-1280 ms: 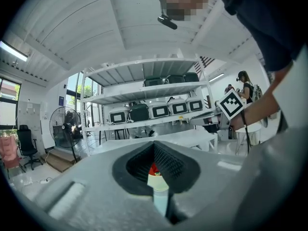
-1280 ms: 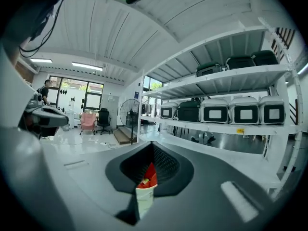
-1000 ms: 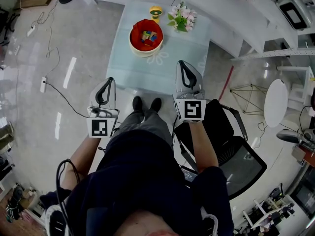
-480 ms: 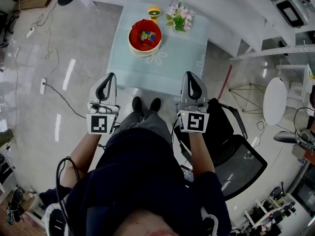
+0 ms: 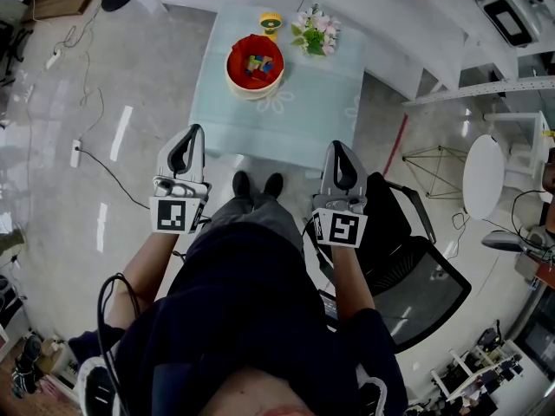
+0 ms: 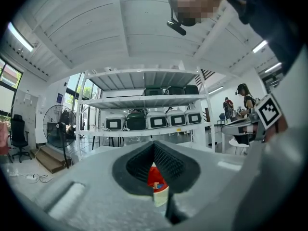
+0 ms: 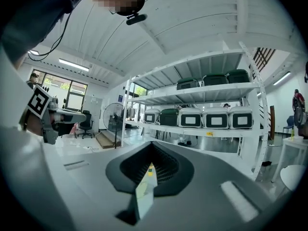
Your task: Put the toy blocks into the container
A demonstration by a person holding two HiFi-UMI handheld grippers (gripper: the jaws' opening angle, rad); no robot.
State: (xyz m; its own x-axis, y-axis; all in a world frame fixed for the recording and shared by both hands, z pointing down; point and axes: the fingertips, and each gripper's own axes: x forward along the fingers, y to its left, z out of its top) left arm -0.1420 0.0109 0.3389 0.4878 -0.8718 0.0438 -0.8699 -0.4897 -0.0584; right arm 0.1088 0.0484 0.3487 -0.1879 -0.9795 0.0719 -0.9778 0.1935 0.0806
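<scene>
A red-lined round container [image 5: 255,63] with several coloured toy blocks [image 5: 258,62] inside stands on the pale glass table [image 5: 286,111], far from both grippers. My left gripper [image 5: 192,130] hangs shut and empty over the floor, short of the table's near left corner. My right gripper [image 5: 340,146] is also shut and empty, just off the table's near right edge. In the left gripper view the jaws [image 6: 154,146] meet, and the red container [image 6: 155,177] shows through the slit below them. In the right gripper view the jaws [image 7: 153,150] are closed on nothing.
A small yellow object [image 5: 271,22] and a flower bunch [image 5: 316,31] stand at the table's far side. A black office chair [image 5: 416,267] sits to my right, a white round stool [image 5: 484,180] beyond it. A cable [image 5: 113,176] crosses the floor on the left. White counters [image 5: 390,16] run behind the table.
My right gripper has drawn back from over the table's near edge toward the person's body. The left gripper has hardly moved. Both stay shut.
</scene>
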